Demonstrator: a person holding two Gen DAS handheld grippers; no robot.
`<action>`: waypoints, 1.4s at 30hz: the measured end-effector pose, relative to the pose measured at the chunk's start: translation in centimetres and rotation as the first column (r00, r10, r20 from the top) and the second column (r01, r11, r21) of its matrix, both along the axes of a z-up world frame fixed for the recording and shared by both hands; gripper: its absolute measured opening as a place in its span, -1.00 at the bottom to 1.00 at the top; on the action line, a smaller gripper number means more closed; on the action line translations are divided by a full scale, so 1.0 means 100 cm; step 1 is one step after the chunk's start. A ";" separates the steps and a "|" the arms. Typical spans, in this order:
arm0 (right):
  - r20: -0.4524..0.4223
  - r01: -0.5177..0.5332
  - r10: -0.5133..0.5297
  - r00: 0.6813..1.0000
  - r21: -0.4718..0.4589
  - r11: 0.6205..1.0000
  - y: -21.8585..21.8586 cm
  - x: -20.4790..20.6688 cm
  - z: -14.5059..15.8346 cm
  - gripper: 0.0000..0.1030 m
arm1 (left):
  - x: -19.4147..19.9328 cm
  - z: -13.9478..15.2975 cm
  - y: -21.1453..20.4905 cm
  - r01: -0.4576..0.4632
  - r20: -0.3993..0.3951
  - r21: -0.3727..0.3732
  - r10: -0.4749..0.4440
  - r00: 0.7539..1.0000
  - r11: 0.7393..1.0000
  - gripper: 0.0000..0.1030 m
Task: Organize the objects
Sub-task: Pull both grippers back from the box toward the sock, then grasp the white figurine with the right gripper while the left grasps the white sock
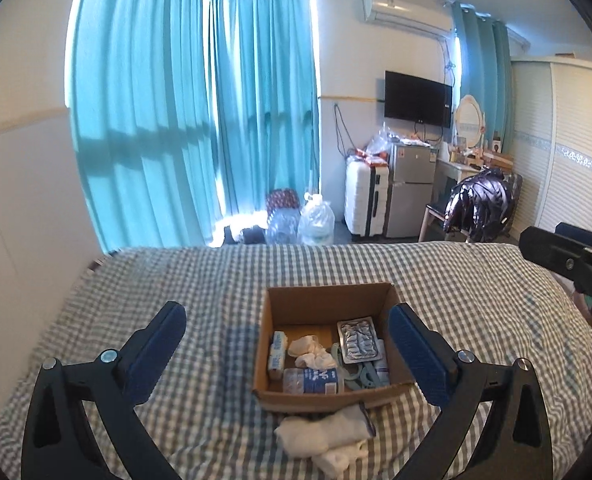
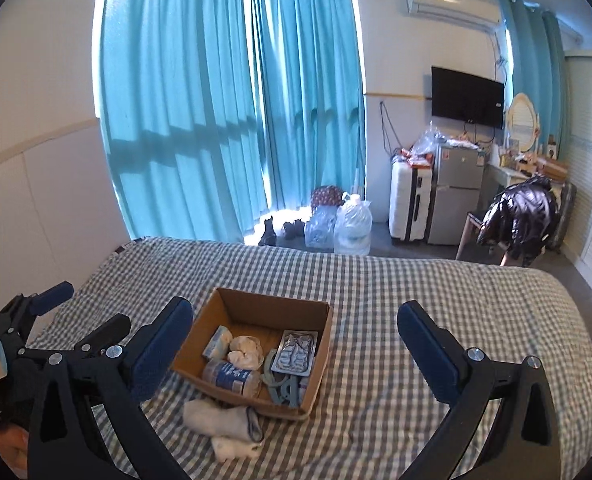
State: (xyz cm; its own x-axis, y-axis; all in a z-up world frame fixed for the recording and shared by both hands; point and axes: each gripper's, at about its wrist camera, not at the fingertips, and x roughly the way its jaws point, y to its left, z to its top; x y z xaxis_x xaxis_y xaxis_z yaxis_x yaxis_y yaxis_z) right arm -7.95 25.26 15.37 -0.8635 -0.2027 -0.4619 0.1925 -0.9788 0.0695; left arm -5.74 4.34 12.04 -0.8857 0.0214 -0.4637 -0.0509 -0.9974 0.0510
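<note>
Both empty, jaws wide: left hand-held gripper (image 1: 288,344), right hand-held gripper (image 2: 296,340). White socks (image 1: 328,436) on bed (image 1: 136,280), touching cardboard box (image 1: 328,296) front. Next probably: grasp socks, drop in box.

A home bedroom: checked bed (image 1: 216,280), wardrobe (image 1: 568,140), wall television (image 1: 418,98).
</note>
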 end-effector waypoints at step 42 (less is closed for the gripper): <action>0.420 -0.154 0.098 0.902 0.103 0.983 -0.117 -0.030 -0.304 1.00 | 0.039 -0.228 -0.084 -0.205 0.341 -0.007 0.195 0.920 0.979 1.00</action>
